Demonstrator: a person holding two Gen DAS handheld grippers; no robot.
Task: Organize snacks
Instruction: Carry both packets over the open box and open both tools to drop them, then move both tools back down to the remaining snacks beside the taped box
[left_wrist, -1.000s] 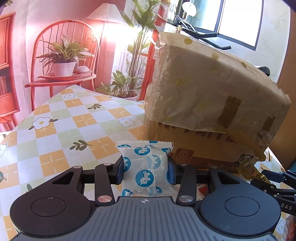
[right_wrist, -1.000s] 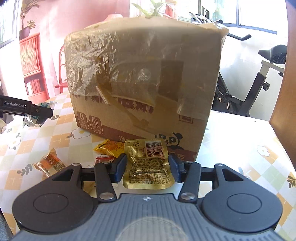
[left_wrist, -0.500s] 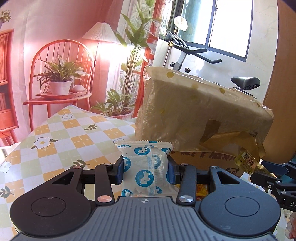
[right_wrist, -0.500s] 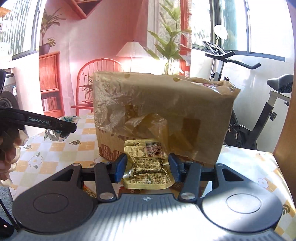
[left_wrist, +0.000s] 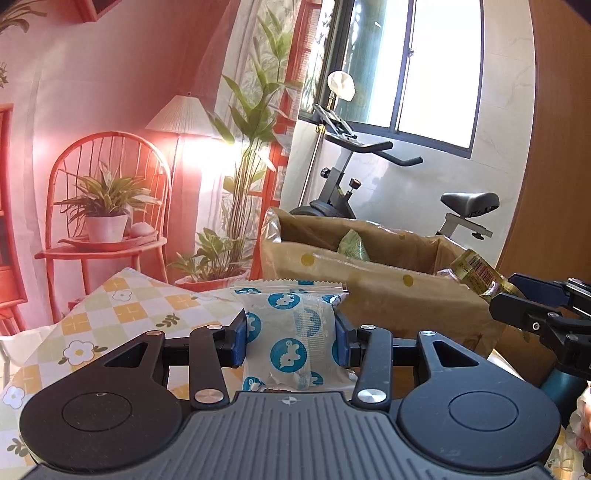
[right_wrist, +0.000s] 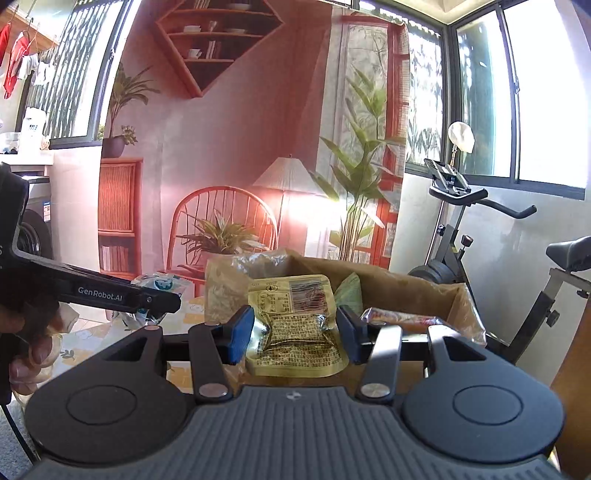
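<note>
Left gripper (left_wrist: 290, 334): blue pads closed on a white snack packet (left_wrist: 293, 338) printed with blue circles, held upright just short of the open cardboard box (left_wrist: 388, 291). Right gripper (right_wrist: 295, 334): pads pressed against a gold vacuum-sealed packet (right_wrist: 295, 325), held at the near rim of the box. Inside the box lie a green packet (right_wrist: 351, 291) and an orange wrapper (right_wrist: 399, 318). The box stands on a checked, flower-print tablecloth (left_wrist: 110, 314).

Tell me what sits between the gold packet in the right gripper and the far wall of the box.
In the right wrist view, a green packet stands inside the cardboard box, just behind the gold packet that the right gripper holds.
</note>
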